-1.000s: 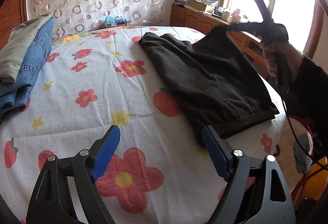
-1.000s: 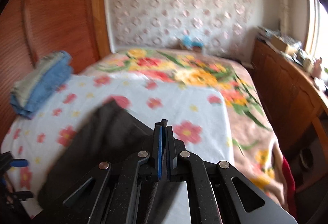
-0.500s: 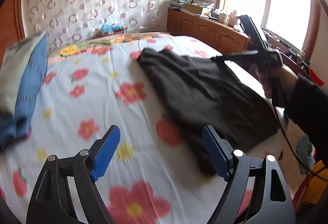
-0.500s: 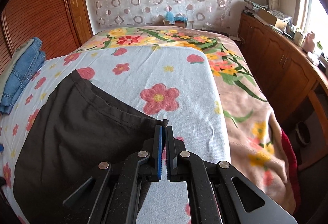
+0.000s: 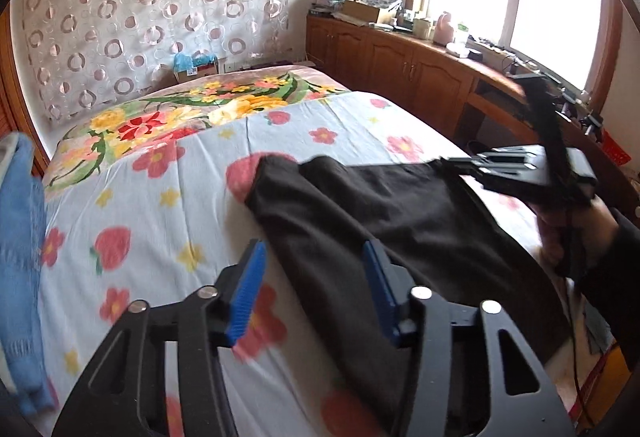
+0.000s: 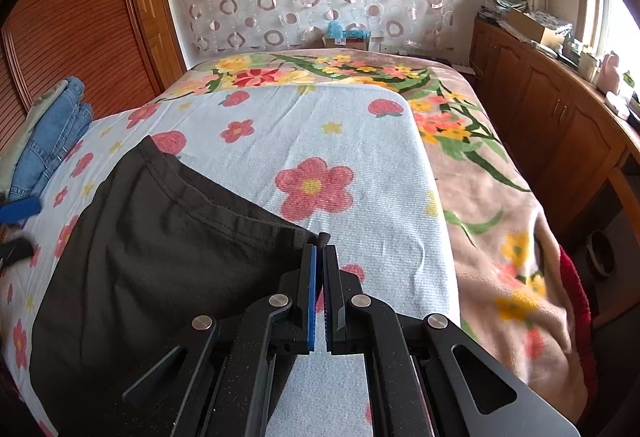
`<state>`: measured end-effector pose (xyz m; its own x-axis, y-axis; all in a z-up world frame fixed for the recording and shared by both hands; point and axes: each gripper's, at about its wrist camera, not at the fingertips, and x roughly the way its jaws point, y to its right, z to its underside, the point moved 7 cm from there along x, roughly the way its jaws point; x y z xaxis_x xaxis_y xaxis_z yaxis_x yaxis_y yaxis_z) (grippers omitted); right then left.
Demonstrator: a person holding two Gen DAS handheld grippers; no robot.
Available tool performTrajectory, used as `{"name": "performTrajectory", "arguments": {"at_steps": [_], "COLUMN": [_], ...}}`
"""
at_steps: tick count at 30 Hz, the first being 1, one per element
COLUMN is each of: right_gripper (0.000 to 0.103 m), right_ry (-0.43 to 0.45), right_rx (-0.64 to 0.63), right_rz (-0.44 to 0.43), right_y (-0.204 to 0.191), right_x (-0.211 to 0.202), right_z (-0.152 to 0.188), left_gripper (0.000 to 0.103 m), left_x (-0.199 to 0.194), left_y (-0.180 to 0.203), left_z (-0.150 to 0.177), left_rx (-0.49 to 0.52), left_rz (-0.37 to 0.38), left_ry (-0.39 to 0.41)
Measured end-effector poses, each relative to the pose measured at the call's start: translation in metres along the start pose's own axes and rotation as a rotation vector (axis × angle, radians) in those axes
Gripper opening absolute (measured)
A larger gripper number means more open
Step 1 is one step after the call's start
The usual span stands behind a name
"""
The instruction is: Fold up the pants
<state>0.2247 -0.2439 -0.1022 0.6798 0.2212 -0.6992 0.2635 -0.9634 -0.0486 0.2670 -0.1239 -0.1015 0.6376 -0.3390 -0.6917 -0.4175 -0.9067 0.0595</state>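
The black pants [image 6: 152,249] lie on the flowered sheet [image 6: 320,141] of the bed, already doubled into a flat panel, so further folds look left to you. Your right gripper [image 6: 320,257] has its fingers clamped on a hem corner. Your left gripper [image 5: 312,277] is closing over the near edge, not yet pressing it. No containers show; folded jeans [image 6: 52,133] sit well apart.
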Motion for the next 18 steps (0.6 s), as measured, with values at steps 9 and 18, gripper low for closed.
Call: {"name": "performTrajectory", "arguments": {"at_steps": [9, 18], "right_gripper": [0.002, 0.002], "right_ry": [-0.002, -0.001], "right_rx": [0.002, 0.012], "right_rz": [-0.006, -0.015], "right_y": [0.0, 0.0], "right_x": [0.002, 0.004], "right_z": [-0.001, 0.0], "left_gripper": [0.037, 0.037], "left_x": [0.054, 0.09], "left_y": [-0.018, -0.03], "left_z": [-0.039, -0.039], "left_rx": [-0.002, 0.017], "left_rz": [-0.007, -0.037], "left_ry": [-0.054, -0.116]}}
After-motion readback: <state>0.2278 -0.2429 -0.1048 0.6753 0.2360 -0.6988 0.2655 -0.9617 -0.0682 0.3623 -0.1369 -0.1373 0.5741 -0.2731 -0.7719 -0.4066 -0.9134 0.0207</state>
